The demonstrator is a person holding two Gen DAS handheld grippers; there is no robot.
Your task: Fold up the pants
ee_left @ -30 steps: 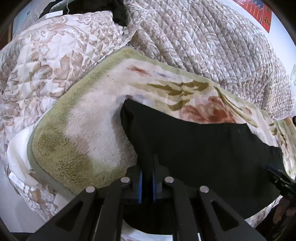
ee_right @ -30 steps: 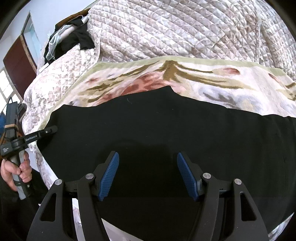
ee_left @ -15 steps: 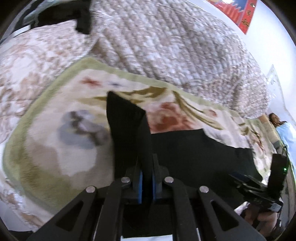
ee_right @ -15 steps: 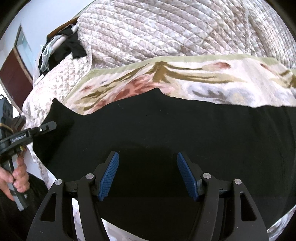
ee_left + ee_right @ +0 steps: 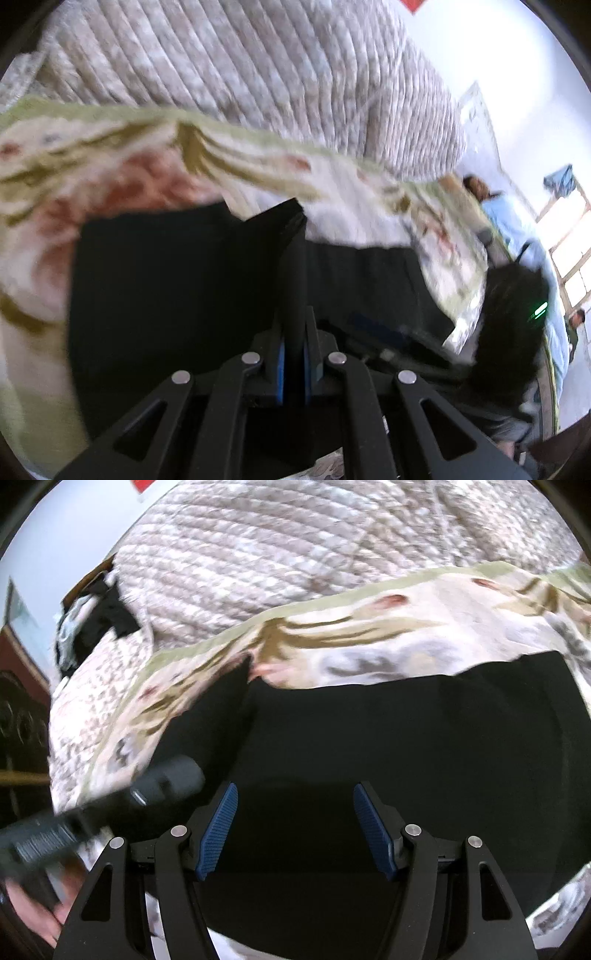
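Black pants (image 5: 166,288) lie on a floral fleece blanket (image 5: 48,192) on a bed. My left gripper (image 5: 293,354) is shut on a fold of the pants and holds that end lifted over the rest of the cloth. In the right wrist view the pants (image 5: 406,746) spread wide across the blanket (image 5: 388,627). My right gripper (image 5: 295,827) is open just above the pants and holds nothing. The left gripper (image 5: 110,805) shows blurred at the lower left of that view, carrying the raised end of the pants (image 5: 207,723).
A quilted beige bedspread (image 5: 314,546) is heaped behind the blanket. Dark clothes (image 5: 99,616) lie at the far left of the bed. A person in light blue (image 5: 498,210) lies at the right end, near a window (image 5: 569,240).
My left gripper has swung the held end of the pants up and to the right, over the rest of the cloth. The right gripper stayed open above the pants.
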